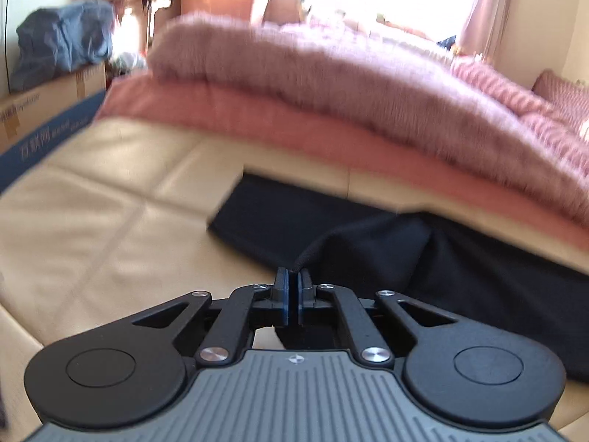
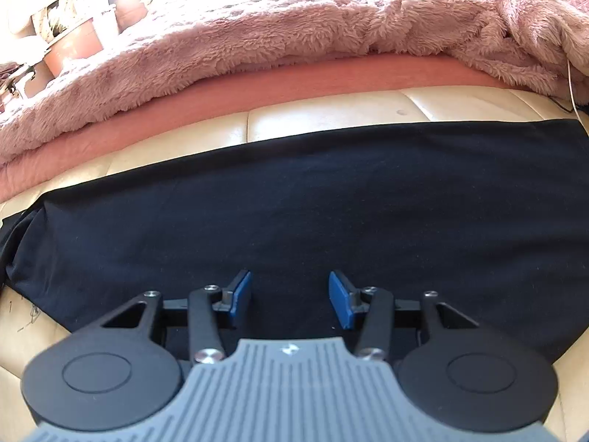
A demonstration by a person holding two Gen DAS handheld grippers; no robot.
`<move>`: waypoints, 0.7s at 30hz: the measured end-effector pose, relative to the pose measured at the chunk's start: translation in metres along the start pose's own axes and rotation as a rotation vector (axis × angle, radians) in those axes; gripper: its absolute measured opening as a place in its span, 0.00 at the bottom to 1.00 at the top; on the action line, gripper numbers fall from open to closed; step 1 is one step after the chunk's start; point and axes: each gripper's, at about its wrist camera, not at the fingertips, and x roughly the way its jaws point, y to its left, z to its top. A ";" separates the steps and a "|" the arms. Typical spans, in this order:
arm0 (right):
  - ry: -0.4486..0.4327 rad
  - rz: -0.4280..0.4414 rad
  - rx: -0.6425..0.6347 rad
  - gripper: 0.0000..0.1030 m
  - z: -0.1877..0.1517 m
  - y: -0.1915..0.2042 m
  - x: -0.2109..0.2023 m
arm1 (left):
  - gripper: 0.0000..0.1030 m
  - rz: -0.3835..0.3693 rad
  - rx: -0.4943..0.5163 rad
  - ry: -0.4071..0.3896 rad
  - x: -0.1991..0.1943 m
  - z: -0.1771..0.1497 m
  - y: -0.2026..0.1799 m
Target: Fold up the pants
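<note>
Pants (image 2: 294, 213) black on cushion; left gripper (image 1: 293, 276) fingers pinch fabric; right gripper (image 2: 290, 294) fingers apart, empty.

My left claw (image 1: 293, 276) is pinched tight, blue pads together, nipping a raised peak of the dark navy cloth pants (image 1: 368, 243). The rest of them lie flat on the cream leather cushion (image 1: 110, 213). Beyond sits a fluffy pink blanket (image 1: 331, 70); a cardboard box (image 1: 48, 103) stands at left.
</note>
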 end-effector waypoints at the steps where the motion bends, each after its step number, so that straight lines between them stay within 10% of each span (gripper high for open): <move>1: 0.000 0.004 0.004 0.43 0.000 -0.001 0.000 | 0.03 -0.014 0.005 -0.013 -0.005 0.010 0.001; 16: 0.013 0.037 0.009 0.43 0.001 -0.010 -0.002 | 0.03 -0.134 0.235 -0.011 -0.069 0.143 -0.013; 21: 0.031 0.042 0.012 0.42 0.006 -0.012 -0.001 | 0.03 -0.011 0.260 0.146 0.002 0.150 0.003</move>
